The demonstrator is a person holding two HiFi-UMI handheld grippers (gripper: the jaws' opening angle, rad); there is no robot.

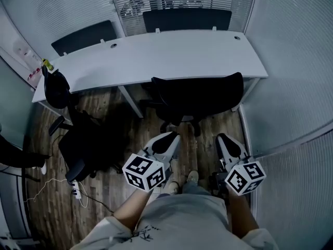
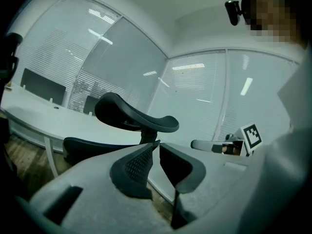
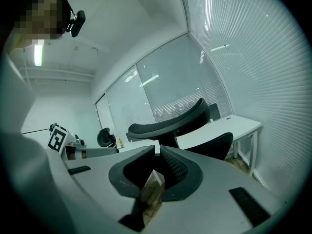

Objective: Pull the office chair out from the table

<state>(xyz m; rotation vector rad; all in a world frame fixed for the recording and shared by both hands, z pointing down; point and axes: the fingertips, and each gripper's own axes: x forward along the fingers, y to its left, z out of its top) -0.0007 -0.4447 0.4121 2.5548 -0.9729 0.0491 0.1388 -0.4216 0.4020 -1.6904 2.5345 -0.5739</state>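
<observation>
"White worktop (image 1: 156,56) spans the far side. Is the office chair (image 1: 200,95) out from it yet?"

"Hardly, by the look of it. The chair sits close against the near edge with its seat seemingly underneath, so the pull looks wholly left to do."

"How does it look?"

"Black, with a curved backrest, a headrest on top and a wheeled base. The left tool (image 2: 159,143) stands slightly spread and the right tool (image 3: 157,149) is pressed together. Both are empty and short of the chair."

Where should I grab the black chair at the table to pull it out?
Take the office chair by its backrest's top rim, coming from behind, your side. The back faces you and its curved rim stands free of the table.
</observation>
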